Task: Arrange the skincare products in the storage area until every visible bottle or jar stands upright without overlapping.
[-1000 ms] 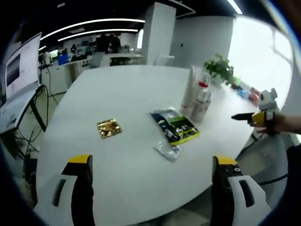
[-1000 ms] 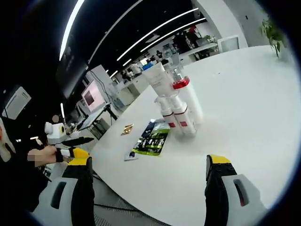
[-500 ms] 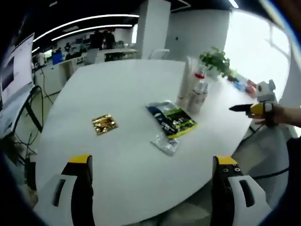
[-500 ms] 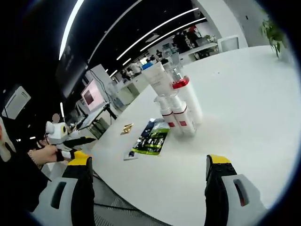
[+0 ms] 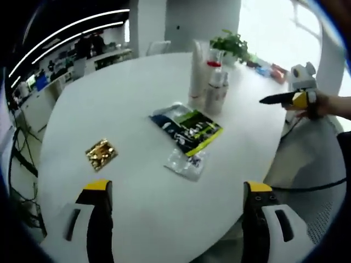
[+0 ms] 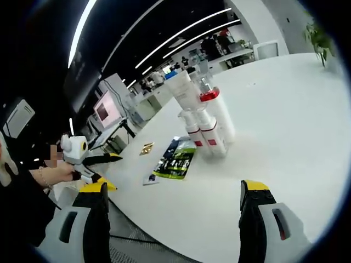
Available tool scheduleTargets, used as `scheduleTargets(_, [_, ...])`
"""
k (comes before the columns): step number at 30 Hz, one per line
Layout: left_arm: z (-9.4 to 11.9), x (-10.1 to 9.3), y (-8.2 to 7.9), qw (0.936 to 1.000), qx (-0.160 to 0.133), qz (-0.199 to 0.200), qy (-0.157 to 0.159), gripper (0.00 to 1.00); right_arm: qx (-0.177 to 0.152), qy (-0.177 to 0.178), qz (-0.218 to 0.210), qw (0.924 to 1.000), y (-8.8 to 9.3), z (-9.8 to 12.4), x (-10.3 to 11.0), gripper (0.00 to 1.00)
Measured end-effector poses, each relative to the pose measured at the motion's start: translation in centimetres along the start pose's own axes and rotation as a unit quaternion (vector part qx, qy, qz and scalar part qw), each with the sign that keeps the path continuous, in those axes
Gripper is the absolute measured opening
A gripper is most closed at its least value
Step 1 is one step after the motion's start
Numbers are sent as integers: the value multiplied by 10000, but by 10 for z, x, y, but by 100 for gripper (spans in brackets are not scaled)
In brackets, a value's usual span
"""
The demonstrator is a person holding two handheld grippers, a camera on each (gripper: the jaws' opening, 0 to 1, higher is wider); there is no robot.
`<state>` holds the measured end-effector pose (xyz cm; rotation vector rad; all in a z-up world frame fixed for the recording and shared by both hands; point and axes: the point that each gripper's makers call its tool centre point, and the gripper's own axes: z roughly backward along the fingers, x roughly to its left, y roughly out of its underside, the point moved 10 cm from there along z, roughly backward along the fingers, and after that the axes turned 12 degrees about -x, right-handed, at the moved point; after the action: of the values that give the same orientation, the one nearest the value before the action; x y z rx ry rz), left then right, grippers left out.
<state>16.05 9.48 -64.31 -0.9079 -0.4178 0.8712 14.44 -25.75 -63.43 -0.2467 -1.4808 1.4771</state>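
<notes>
A tight cluster of white skincare bottles (image 5: pixel 208 82) stands upright toward the far side of the white round table (image 5: pixel 109 104). It includes a tall white tube (image 6: pixel 184 93), a red-capped bottle (image 6: pixel 218 118) and two shorter pump bottles (image 6: pixel 202 136). My left gripper (image 5: pixel 178 203) hangs open over the near table edge, well short of them. Off the table's rim, my right gripper (image 6: pixel 173 203) is open with nothing between its jaws. The right gripper (image 5: pixel 274 99) points at the bottles from the side. The left gripper (image 6: pixel 101 160) is held in a hand at the left.
A green-and-black sachet (image 5: pixel 189 127) lies flat in front of the bottles, with a small clear sachet (image 5: pixel 185 163) beside it and a gold sachet (image 5: pixel 100 154) farther left. A potted plant (image 5: pixel 230 44) stands behind the bottles. Desks and monitors lie beyond the table.
The left gripper's camera has risen and tilted down, so the table sits lower and larger in its view. In the right gripper view the left gripper has lifted slightly. The bottles have not moved.
</notes>
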Motion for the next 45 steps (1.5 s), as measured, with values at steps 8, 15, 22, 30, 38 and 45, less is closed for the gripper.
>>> scheduleTargets(8, [-23, 5, 1, 9993, 213, -204, 245, 80, -7, 63, -33, 10000, 0, 1, -3, 99])
scheduleTargets(15, [-42, 2, -3, 9955, 431, -581, 617, 69, 24, 54, -47, 10000, 1, 0, -2, 99])
scheduleTargets(22, [-59, 1, -6, 9888, 672, -924, 959, 60, -26, 85, -66, 9999, 0, 1, -2, 98])
scheduleTargets(30, [-76, 5, -5, 9794, 1068, -1073, 1333, 51, -23, 110, -130, 9999, 0, 1, -5, 98])
scheduleTargets(38, [-84, 5, -10, 9739, 1333, -1240, 1355, 48, -57, 140, -145, 9998, -1, 1, -5, 98])
scheduleTargets(45, [-89, -3, -15, 9631, 1437, -1709, 1499, 42, -69, 166, -144, 9997, -1, 2, -6, 98])
